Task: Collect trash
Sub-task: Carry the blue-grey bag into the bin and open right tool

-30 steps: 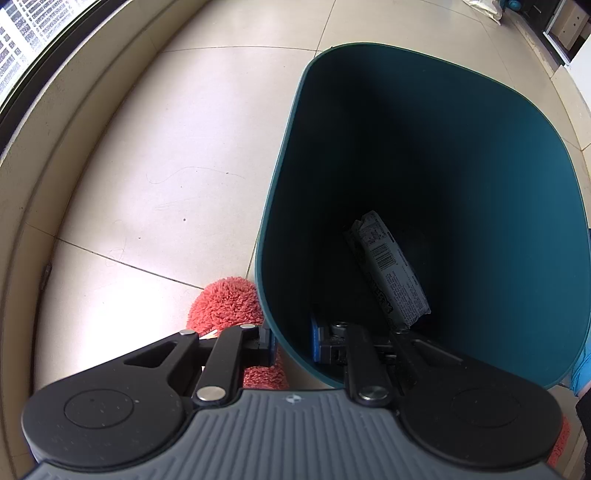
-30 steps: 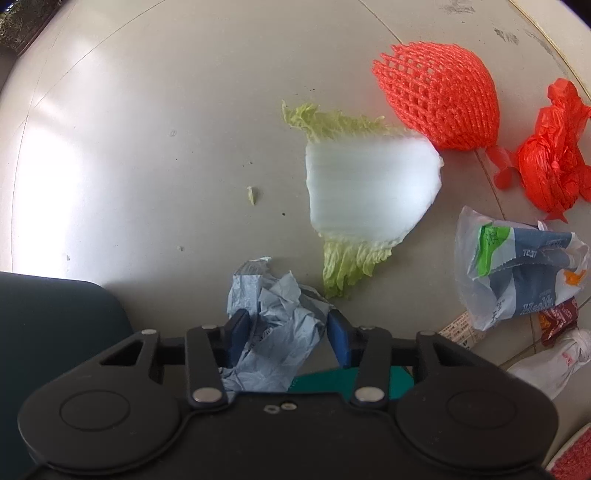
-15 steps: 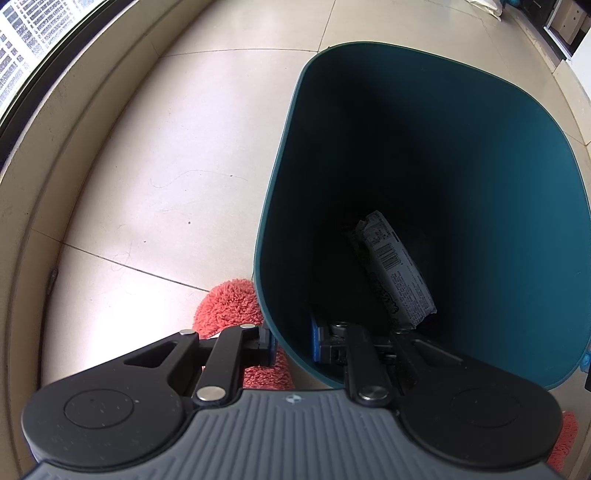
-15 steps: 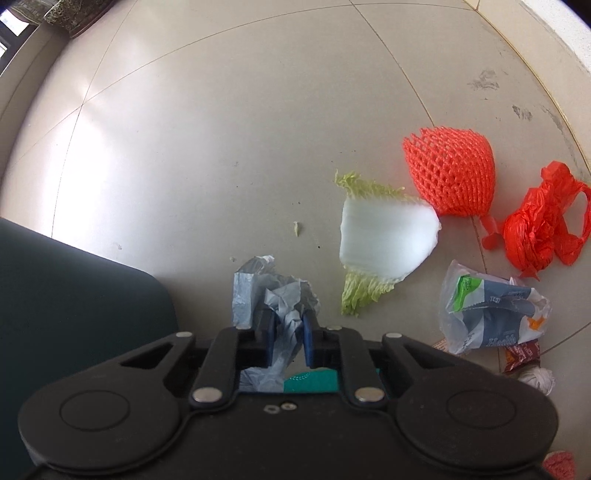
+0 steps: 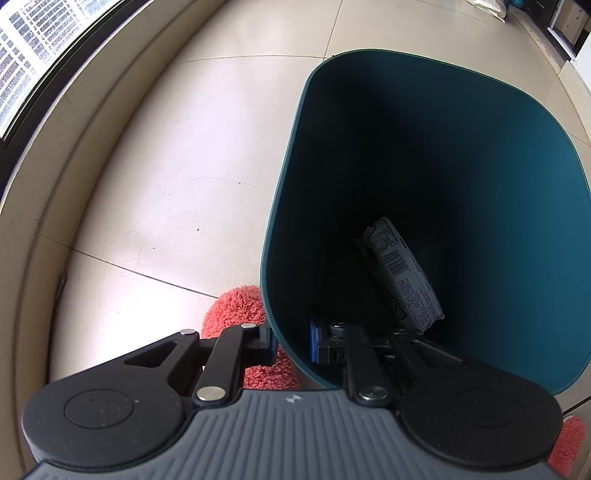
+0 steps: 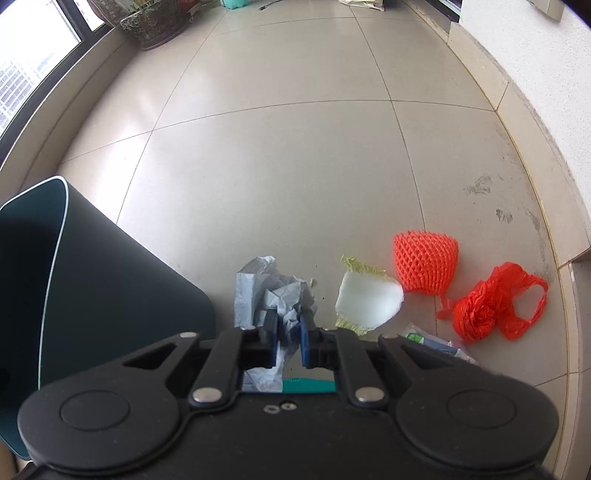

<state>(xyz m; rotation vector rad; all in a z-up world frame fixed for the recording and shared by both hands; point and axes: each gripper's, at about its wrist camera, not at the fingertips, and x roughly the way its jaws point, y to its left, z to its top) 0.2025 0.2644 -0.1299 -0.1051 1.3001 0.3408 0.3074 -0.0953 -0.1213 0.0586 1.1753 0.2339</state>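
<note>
My left gripper (image 5: 293, 341) is shut on the near rim of the dark teal trash bin (image 5: 461, 155), one finger outside and one inside. A printed wrapper (image 5: 400, 273) lies inside the bin. My right gripper (image 6: 288, 332) is shut on a crumpled grey-blue plastic bag (image 6: 271, 291) and holds it above the floor, right of the bin (image 6: 92, 280). On the floor to the right lie a cabbage piece (image 6: 367, 299), an orange foam net (image 6: 424, 264), a red plastic bag (image 6: 495, 306) and a white-green packet (image 6: 432, 341).
A red fluffy mop head (image 5: 240, 314) lies under the bin's near edge. A window sill (image 5: 48, 122) runs along the left. A planter (image 6: 155, 22) stands far back. A low wall ledge (image 6: 535, 122) borders the floor on the right.
My right gripper closed on the grey-blue bag and lifted it off the floor, pulling back toward the bin. The left gripper has kept its hold on the bin rim.
</note>
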